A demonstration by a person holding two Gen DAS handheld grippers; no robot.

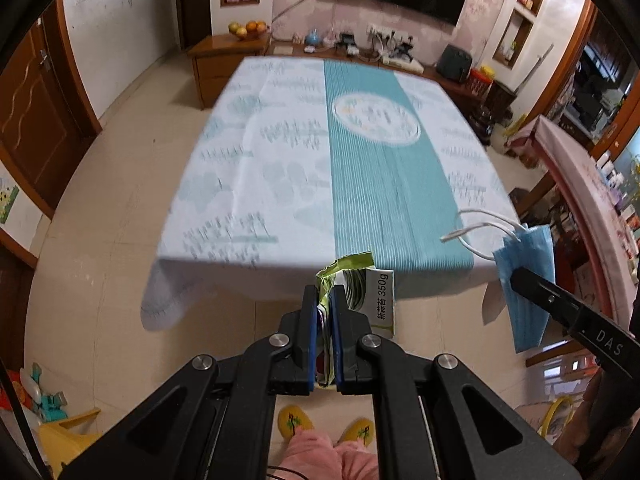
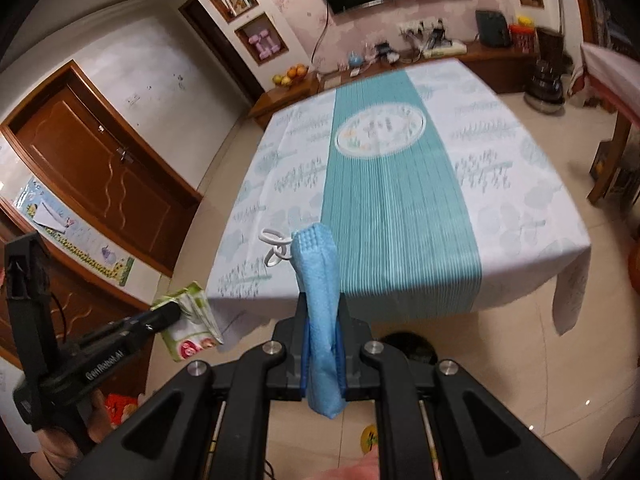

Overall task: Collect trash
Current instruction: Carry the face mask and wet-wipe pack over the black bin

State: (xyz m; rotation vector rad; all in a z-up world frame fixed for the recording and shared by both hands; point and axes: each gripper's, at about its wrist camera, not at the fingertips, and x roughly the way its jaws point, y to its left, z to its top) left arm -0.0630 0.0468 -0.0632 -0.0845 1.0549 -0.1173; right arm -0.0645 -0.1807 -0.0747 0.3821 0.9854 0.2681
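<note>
From the left wrist, the left gripper (image 1: 323, 300) is raised before the tabletop (image 1: 280, 168), pinching a crumpled snack wrapper (image 1: 362, 292). From the right wrist, the right gripper (image 2: 322, 312) hovers level near the tabletop's edge, clamped on a folded blue face mask (image 2: 318, 280).

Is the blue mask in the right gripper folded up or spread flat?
Folded. The face mask is bunched into a narrow strip between the right gripper's fingers, ear loops dangling.
</note>
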